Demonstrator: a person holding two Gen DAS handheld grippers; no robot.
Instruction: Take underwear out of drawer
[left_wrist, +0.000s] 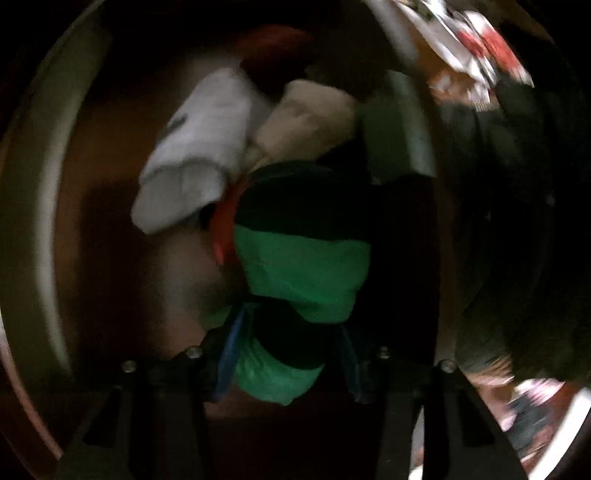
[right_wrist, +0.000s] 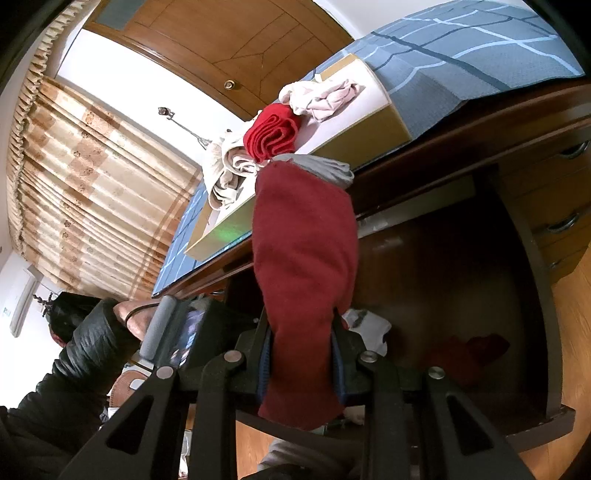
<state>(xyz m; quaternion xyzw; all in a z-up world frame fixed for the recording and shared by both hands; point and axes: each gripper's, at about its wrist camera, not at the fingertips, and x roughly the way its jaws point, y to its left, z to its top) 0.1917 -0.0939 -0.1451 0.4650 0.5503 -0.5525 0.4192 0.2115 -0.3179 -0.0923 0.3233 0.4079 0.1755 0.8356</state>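
In the blurred, dark left wrist view my left gripper (left_wrist: 291, 354) is shut on a green and black pair of underwear (left_wrist: 303, 273) inside the drawer (left_wrist: 92, 206). White (left_wrist: 199, 147) and beige (left_wrist: 306, 122) folded pieces lie beyond it. In the right wrist view my right gripper (right_wrist: 301, 347) is shut on a dark red pair of underwear (right_wrist: 306, 258) with a grey waistband, held up in front of the open drawer (right_wrist: 461, 280). A bright red rolled piece (right_wrist: 275, 133) and pale pieces (right_wrist: 321, 98) lie on a white box (right_wrist: 369, 122) on the desk top.
A blue patterned mat (right_wrist: 461, 48) covers the desk top. Small drawers with handles (right_wrist: 565, 221) are at the right. A white piece (right_wrist: 369, 328) and a red piece (right_wrist: 472, 350) lie in the open drawer. The person's left arm in a black sleeve (right_wrist: 81, 354) is at lower left. Curtains (right_wrist: 85, 177) hang behind.
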